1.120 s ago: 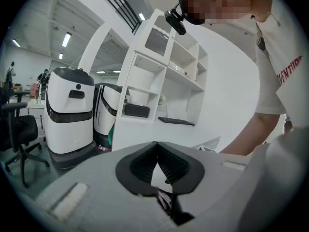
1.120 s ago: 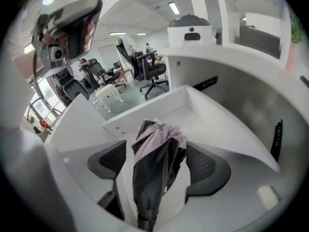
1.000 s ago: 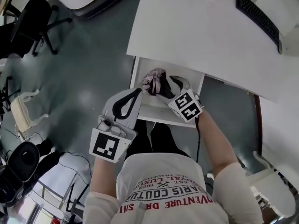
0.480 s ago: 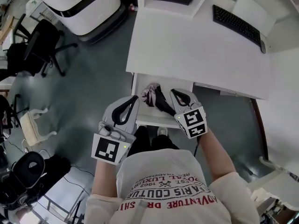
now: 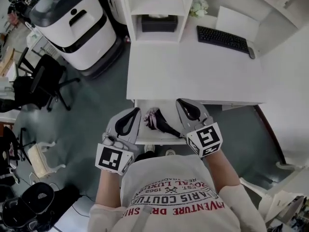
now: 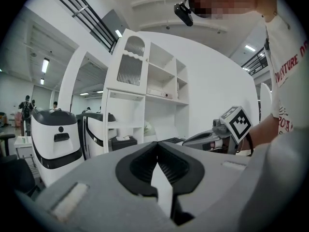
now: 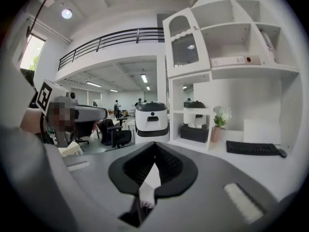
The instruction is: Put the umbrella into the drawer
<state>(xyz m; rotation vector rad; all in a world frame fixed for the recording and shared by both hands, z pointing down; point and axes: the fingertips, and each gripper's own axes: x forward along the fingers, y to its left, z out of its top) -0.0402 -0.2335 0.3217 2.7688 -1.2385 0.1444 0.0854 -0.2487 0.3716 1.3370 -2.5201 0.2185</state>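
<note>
The umbrella (image 5: 159, 121) lies in the open drawer (image 5: 159, 140) under the white counter (image 5: 193, 71), at my 12 o'clock. My left tongs (image 5: 133, 111) and right tongs (image 5: 182, 102) hang above it, both pinched shut and empty. To finish well, I judge, I should push the drawer front squarely, with the fabric tucked clear. A keyboard (image 5: 223, 38) sits at 2 o'clock, an office chair (image 5: 43, 81) on the grey floor (image 5: 91, 105) at 10.

A black keyboard (image 5: 223, 38) is laid at the white desk's (image 5: 193, 76) far right, a small plant (image 5: 199, 6) is tucked beside the shelf unit (image 5: 157, 1), and a black office chair (image 5: 41, 83) is parked near a white machine (image 5: 77, 25).
</note>
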